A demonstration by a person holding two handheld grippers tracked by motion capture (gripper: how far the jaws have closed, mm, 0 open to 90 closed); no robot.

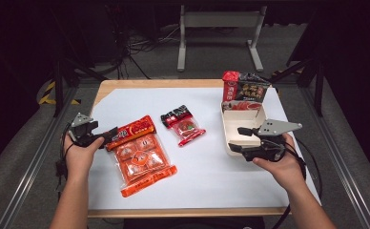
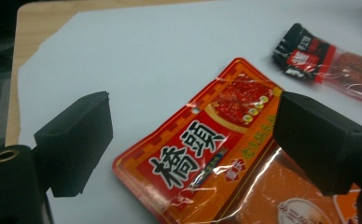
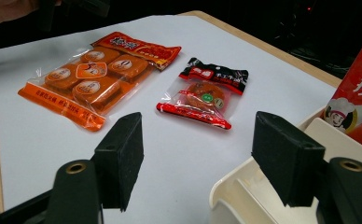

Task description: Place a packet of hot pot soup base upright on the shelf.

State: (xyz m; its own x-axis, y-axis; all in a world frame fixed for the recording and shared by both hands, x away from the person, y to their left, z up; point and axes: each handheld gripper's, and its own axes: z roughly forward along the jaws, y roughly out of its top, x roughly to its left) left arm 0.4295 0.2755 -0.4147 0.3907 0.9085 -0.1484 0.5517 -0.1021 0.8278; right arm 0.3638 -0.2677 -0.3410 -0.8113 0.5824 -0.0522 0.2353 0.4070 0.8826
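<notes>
Right claw [image 3: 195, 154] agape over tray rim [image 3: 235, 179]; high view's forearms unseen.

Legible print is limited to packaging. The large orange packet [image 2: 226, 154] carries two big black Chinese characters, "橋頭", on a pale panel of its red header, read in the left gripper view; smaller characters beside them are too fine to read. The red bag [image 3: 361, 93] standing in the white tray [image 3: 244, 186] shows a white character, "捞", beside a cartoon chef figure. The small red-and-black packet [image 3: 205, 93] bears white lettering on its black band, too blurred to read.
</notes>
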